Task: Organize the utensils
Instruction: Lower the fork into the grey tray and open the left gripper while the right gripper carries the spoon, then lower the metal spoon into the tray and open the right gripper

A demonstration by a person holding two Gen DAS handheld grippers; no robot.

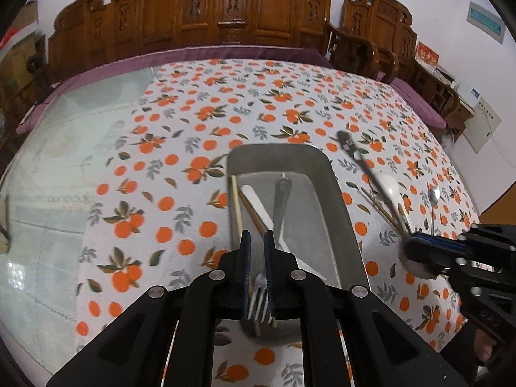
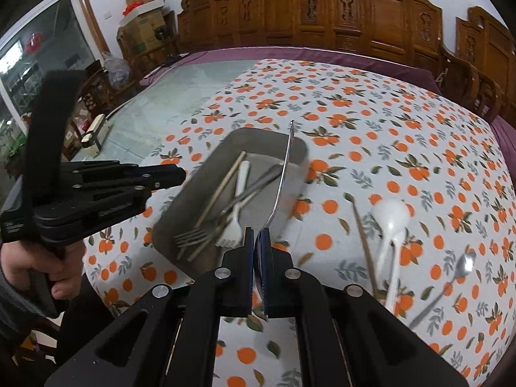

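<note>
A grey metal tray point(image 1: 338, 200) point(image 2: 180, 200) sits on the orange-print cloth. It holds a metal fork point(image 2: 190, 235), a white plastic fork point(image 2: 238, 193) and chopsticks point(image 2: 222, 187). My left gripper point(image 1: 257, 242) point(image 2: 180, 172) hovers over the tray's near end, shut with nothing in it. My right gripper point(image 2: 256, 233) point(image 1: 409, 242) is shut on a metal spoon point(image 2: 283, 174), whose handle sticks up over the tray's right rim. A white plastic spoon point(image 2: 390, 216), a single chopstick point(image 2: 364, 245) and a small metal spoon point(image 2: 464, 264) lie on the cloth to the right.
The cloth point(image 1: 180, 161) covers the right part of a glass tabletop point(image 1: 64, 167). Carved wooden chairs point(image 1: 225, 16) line the far side. A power strip point(image 2: 93, 132) lies at the table's left edge. A person's hand point(image 2: 19, 264) holds the left gripper's handle.
</note>
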